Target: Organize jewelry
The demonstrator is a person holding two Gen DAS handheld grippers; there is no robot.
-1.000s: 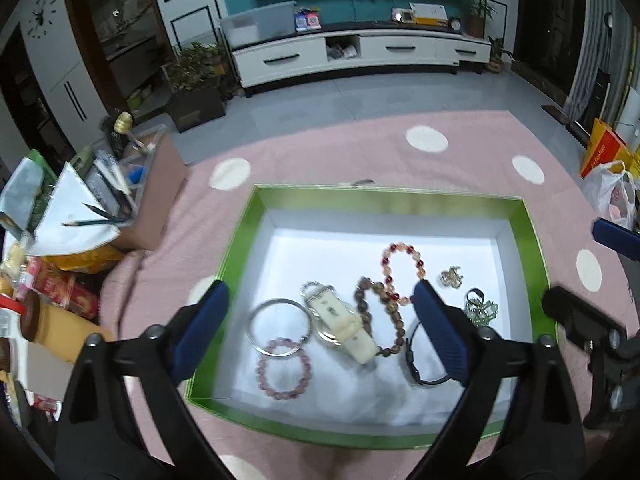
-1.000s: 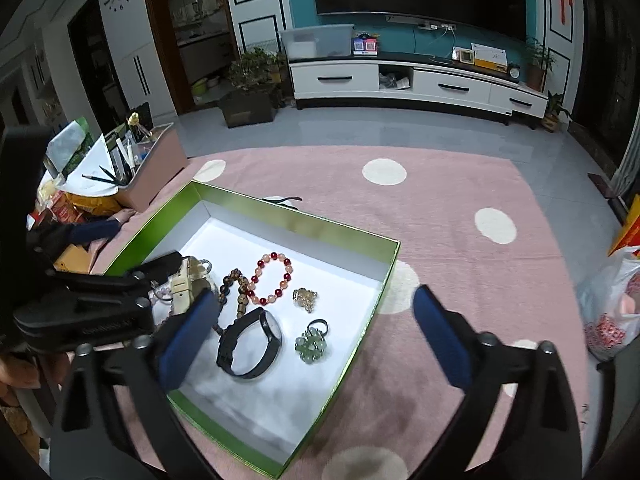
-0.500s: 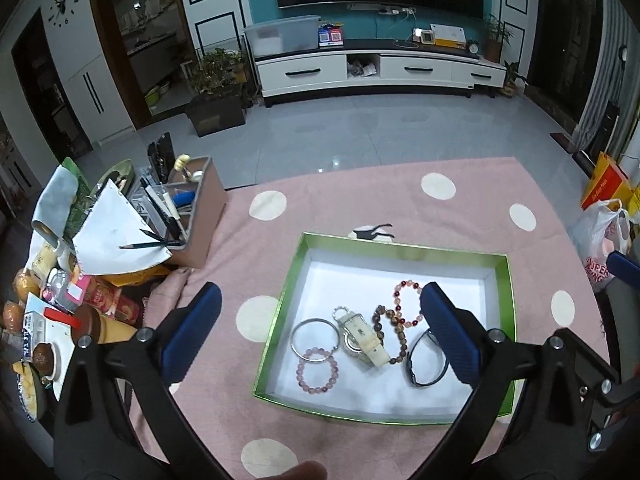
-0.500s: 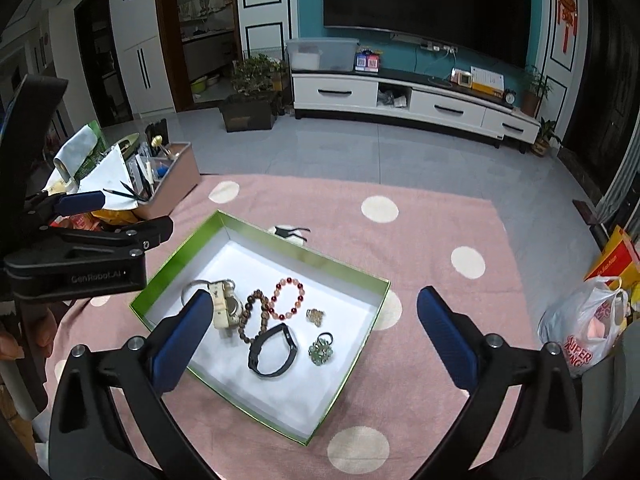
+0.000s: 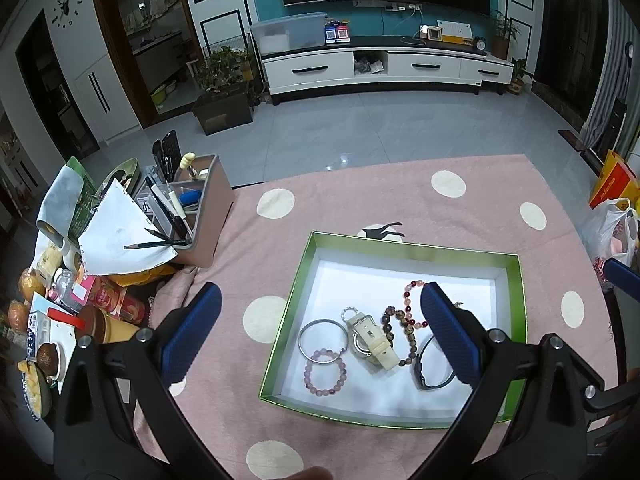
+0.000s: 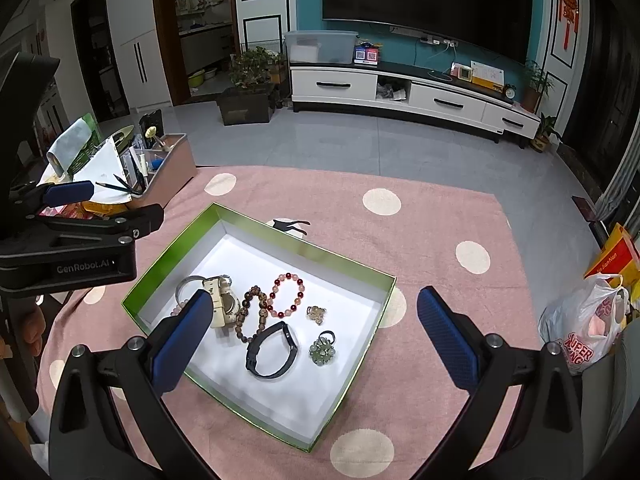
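A green-rimmed white box (image 5: 408, 245) lies on the pink dotted cloth. It holds a silver bangle (image 5: 303, 330), a pink bead bracelet (image 5: 308, 374), a cream watch (image 5: 372, 340), a brown bead string (image 5: 390, 322), a red bead bracelet (image 6: 276, 282), a black band (image 6: 290, 340), a gold charm (image 6: 316, 314) and a green stone ring (image 6: 322, 346). My left gripper (image 5: 320, 290) hovers high over the box's left half, open and empty. My right gripper (image 6: 315, 295) hangs open above the box's right half, holding nothing.
A brown organizer (image 5: 200, 208) full of pens stands left of the box, with snacks and papers (image 5: 80, 308) beyond it. A plastic bag (image 6: 588, 332) sits off the table's right edge. The cloth (image 6: 440, 208) ends at the grey floor behind.
Both grippers have risen and drawn back from the box, so it now looks smaller and farther. The jewelry lies where it was.
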